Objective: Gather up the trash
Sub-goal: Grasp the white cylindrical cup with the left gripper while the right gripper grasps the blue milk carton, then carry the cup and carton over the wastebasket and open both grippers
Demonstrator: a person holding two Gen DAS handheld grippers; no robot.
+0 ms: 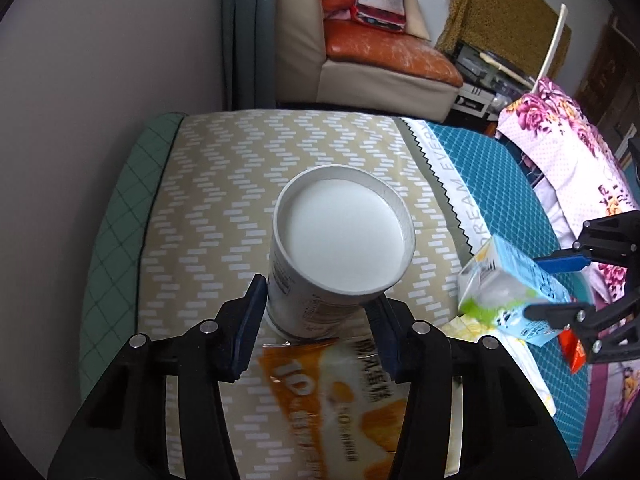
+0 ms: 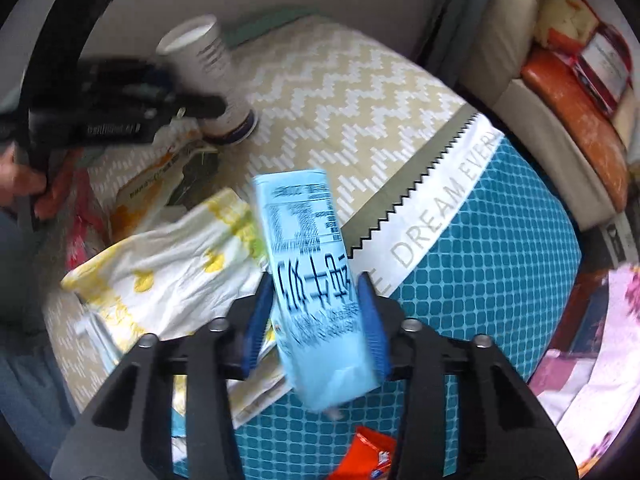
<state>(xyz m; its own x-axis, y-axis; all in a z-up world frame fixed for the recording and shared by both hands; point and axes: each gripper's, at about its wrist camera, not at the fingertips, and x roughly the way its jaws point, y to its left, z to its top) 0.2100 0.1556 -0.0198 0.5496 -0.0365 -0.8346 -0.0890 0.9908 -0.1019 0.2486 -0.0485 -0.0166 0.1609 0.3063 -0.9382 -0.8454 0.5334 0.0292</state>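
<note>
My left gripper [image 1: 318,300] is shut on a white paper cup [image 1: 340,240] and holds it with its open mouth tilted toward the camera, over the bed. The cup also shows in the right wrist view [image 2: 208,76]. My right gripper [image 2: 318,304] is shut on a light blue carton [image 2: 312,264], held above the bed; the carton shows in the left wrist view [image 1: 516,284] too. An orange snack wrapper [image 1: 340,392] lies under the cup. A white and yellow plastic bag [image 2: 168,268] lies beside the carton. A small red wrapper [image 2: 366,460] lies below the right gripper.
The bed has a beige zigzag cover [image 1: 240,184] and a teal checked cover [image 2: 480,292]. A grey wall [image 1: 100,80] is to the left. A sofa [image 1: 380,60] stands beyond the bed. A pink floral quilt [image 1: 568,152] lies on the right.
</note>
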